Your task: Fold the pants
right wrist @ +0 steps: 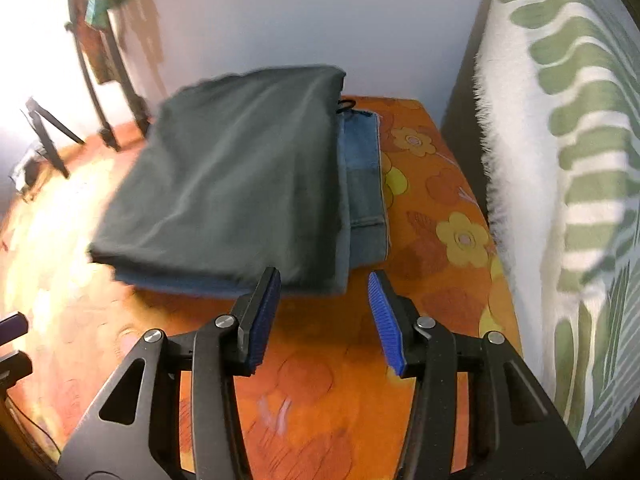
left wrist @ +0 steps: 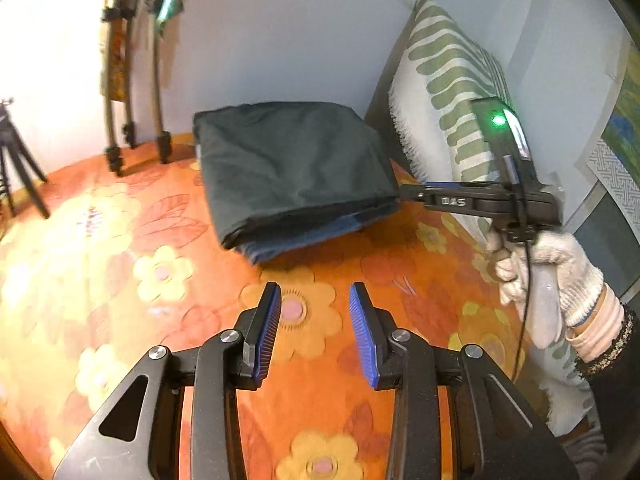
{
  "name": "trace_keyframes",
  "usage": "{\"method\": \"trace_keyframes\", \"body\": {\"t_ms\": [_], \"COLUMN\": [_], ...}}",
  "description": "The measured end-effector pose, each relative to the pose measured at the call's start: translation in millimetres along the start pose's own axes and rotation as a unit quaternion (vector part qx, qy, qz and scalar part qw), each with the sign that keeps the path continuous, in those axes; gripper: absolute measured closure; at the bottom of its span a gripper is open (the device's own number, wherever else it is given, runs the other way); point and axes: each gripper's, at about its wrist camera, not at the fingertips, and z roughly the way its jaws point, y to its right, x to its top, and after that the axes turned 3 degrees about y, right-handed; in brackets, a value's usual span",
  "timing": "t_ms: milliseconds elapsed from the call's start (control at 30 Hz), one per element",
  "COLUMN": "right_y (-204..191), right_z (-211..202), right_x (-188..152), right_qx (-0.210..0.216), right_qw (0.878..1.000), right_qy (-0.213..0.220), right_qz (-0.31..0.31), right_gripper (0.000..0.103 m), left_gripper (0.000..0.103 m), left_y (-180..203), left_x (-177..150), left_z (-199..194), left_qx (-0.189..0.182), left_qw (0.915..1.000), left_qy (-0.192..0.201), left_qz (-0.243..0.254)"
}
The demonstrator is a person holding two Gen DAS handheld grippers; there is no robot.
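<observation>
Pants (right wrist: 224,168) lie just ahead of the right claw (right wrist: 324,312), folded into a thick dark green rectangle on the flowered cover (right wrist: 440,264). This claw stands apart and holds nothing; its left pad reaches the near edge of the pile in the right wrist view, though contact cannot be confirmed. The left claw (left wrist: 314,328) is likewise apart and empty, farther back from the pile, with bare cover between its pads and the cloth. In the left wrist view the right claw's tip meets the pile's right edge, and a gloved hand (left wrist: 552,264) grips its handle.

Judged from these views, folding looks essentially done: the pants form a compact, squared stack, and only smoothing or a final placement may remain.

Beneath the green layer, to the right, blue denim (right wrist: 364,184) shows; whether it is a second garment or part of the same one cannot be told. A dark loop at the far right corner is too small to identify. Motion blur softens the pile's left edge. Right of the claws a leaf-print pillow (right wrist: 560,160) leans on the wall; poles (left wrist: 132,80) stand beyond.
</observation>
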Motion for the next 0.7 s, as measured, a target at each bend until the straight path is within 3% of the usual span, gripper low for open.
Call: {"method": "trace_keyframes", "body": {"t_ms": [67, 200, 267, 333, 700], "right_y": [-6, -25, -36, -44, -77], "right_z": [-26, -62, -83, -98, -175], "right_x": [-10, -28, -40, -47, -96], "right_qx": [0.013, 0.014, 0.012, 0.012, 0.02], "right_qw": [1.0, 0.999, 0.999, 0.998, 0.994], "right_qy": [0.013, 0.031, 0.042, 0.052, 0.112], "right_qz": [0.007, -0.008, -0.018, -0.022, 0.008], "right_gripper": [0.054, 0.054, 0.054, 0.054, 0.04], "left_gripper": [0.061, 0.057, 0.046, 0.043, 0.024], "left_y": [-1, -2, 0, 1, 2], "left_x": [-5, -14, -18, -22, -40], "left_z": [-16, -48, -62, -76, -118], "left_qx": [0.002, 0.005, 0.006, 0.011, 0.047], "left_qw": [0.9999, 0.9992, 0.9986, 0.9977, 0.99], "left_qy": [0.011, 0.036, 0.049, 0.064, 0.13], "left_qz": [-0.005, -0.014, -0.017, -0.019, -0.031]}}
